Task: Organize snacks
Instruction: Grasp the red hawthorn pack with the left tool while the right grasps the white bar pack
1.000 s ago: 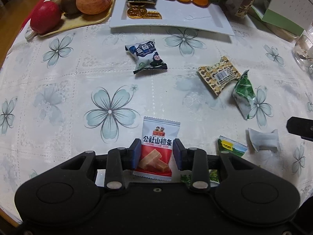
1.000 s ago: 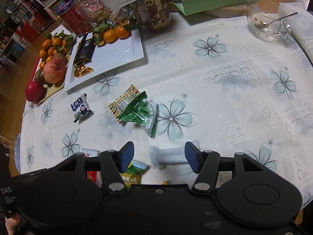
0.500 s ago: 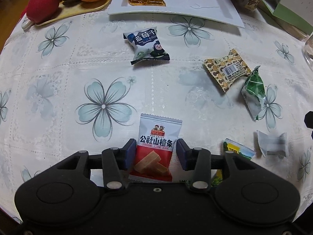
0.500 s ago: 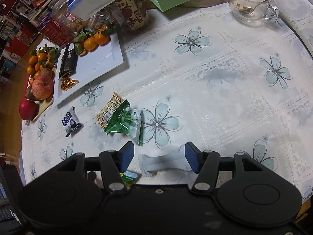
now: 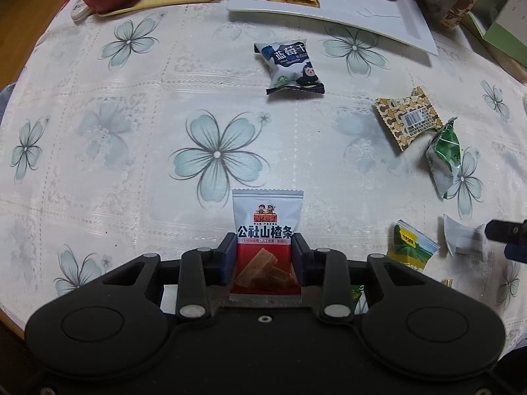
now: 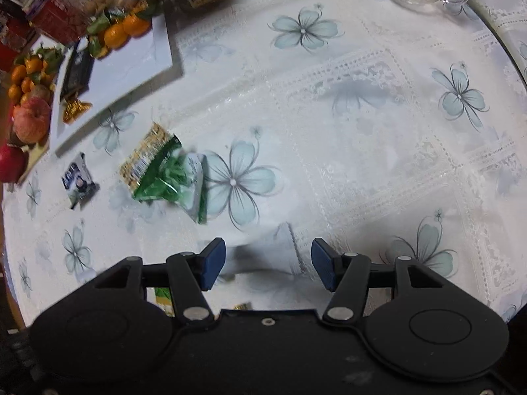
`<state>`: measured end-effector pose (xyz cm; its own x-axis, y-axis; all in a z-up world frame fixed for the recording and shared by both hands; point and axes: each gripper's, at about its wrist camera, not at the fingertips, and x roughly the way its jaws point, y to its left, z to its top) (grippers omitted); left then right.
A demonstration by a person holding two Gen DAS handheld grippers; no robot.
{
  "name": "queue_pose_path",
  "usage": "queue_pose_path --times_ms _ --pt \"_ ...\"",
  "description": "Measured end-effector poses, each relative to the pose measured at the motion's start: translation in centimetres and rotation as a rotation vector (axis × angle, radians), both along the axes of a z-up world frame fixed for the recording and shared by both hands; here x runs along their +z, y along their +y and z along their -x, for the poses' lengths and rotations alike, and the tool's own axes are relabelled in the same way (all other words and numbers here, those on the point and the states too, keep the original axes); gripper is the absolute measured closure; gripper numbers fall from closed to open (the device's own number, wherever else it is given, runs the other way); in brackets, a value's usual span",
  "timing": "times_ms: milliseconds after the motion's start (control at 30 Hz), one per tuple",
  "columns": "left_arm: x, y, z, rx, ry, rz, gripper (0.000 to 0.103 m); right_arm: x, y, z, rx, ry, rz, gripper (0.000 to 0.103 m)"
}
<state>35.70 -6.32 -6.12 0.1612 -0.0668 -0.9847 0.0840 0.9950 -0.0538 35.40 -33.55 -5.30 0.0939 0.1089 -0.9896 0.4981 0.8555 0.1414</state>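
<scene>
My left hand-held gripper (image 5: pixel 264 256) clamps the hawthorn snack packet (image 5: pixel 266 230); my right hand-held gripper (image 6: pixel 268 261) stands wide over a white packet (image 6: pixel 263 256) near the surface's edge.

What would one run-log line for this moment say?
left gripper: shut on red-and-white snack packet | right gripper: open around white packet | white tray: awaiting snacks

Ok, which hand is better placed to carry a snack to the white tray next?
Left. Its claw is shut on the red packet, while the right claw is open around a white packet.
</scene>
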Motion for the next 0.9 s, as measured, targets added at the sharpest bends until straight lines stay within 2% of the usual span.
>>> queue_pose_path --times_ms 133,333,433,500,567,633,733,900 --pt "0.2 0.7 0.1 0.007 0.018 0.008 0.060 -0.4 0.3 0.6 0.064 0.040 0.000 0.042" --pt "0.0 0.5 0.3 -0.003 0.053 0.042 0.060 -1.6 1.7 -0.5 0.180 0.080 0.094 0.042" --pt "0.0 0.4 0.3 -0.007 0.053 0.044 0.060 -1.4 2.5 -1.2 0.198 0.041 0.126 0.043" --pt "0.1 0.4 0.4 -0.011 0.054 0.047 0.060 -1.3 3.0 -1.8 0.197 -0.005 0.187 0.043" --pt "0.1 0.4 0.4 -0.010 0.057 0.050 0.060 -1.9 3.7 -2.7 0.229 0.000 0.273 0.045" --pt "0.1 0.6 0.4 -0.008 0.059 0.057 0.060 -2.3 3.5 -2.9 0.198 -0.002 0.310 0.047" --pt "0.4 0.8 0.4 0.000 0.054 0.063 0.060 -1.5 2.5 -2.6 0.139 -0.012 0.228 0.047" --pt "1.0 1.3 0.2 0.013 0.037 0.076 0.060 0.8 1.4 -0.9 0.198 -0.033 0.059 0.045"
